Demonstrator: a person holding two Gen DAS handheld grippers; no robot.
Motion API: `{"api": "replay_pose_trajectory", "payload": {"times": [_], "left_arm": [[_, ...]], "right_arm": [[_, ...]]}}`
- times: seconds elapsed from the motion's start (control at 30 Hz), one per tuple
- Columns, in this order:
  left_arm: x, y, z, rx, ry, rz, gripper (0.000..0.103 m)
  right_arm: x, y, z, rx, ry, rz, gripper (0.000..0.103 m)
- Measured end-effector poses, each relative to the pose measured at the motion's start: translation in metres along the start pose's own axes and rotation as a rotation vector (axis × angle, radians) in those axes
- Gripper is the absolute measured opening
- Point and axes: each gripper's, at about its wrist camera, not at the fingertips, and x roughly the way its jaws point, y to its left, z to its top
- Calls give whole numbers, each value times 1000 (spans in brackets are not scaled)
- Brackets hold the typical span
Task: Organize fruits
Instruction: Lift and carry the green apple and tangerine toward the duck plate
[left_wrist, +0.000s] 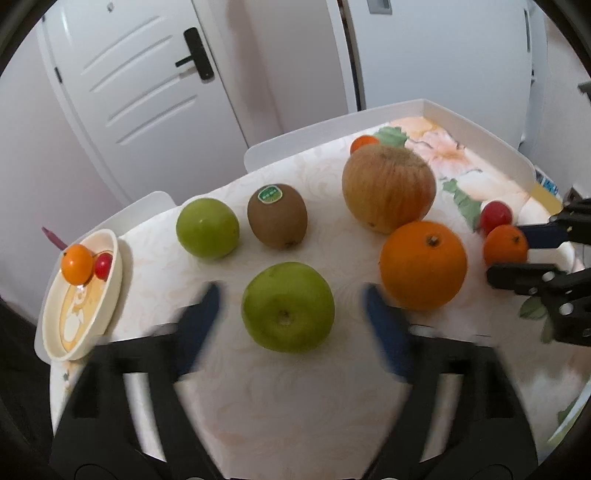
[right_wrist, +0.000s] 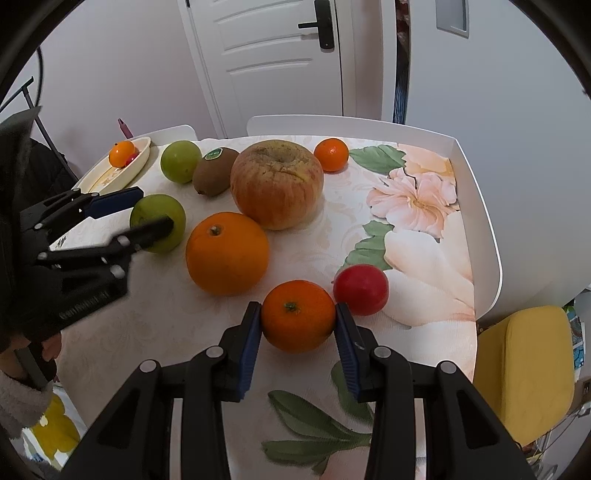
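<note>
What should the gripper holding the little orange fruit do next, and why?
Probably lift it a little. The right gripper has both pads against the small mandarin, which sits on the tablecloth right beside a red fruit. Raising it straight up should clear that neighbour before carrying it, perhaps toward the plate that already holds small fruits.
</note>
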Motion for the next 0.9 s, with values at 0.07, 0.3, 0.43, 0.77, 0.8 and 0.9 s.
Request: {"api": "replay_pose_trajectory", "payload": {"times": [0.07, 0.3, 0.43, 0.77, 0.8, 0.9], "left_arm": [[0, 1, -2, -10, -15, -27, 96], [10, 7, -6, -46, 18, -25, 58], [8, 13, -8, -70, 18, -51, 58], [-22, 31, -5, -117, -13, -24, 58], [-27, 35, -3, -123, -17, -21, 58], [-44, 52, 2, -151, -26, -11, 58]], "right_arm": [[0, 0, 0, 0, 0, -1, 36], [0, -1, -1, 5, 4, -5, 36], [-1, -1, -1, 5, 5, -5, 36], [-12, 5, 7, -12, -13, -8, 36], [-15, 7, 9, -14, -15, -7, 36], [-25, 14, 19, -27, -26, -4, 36]]}}
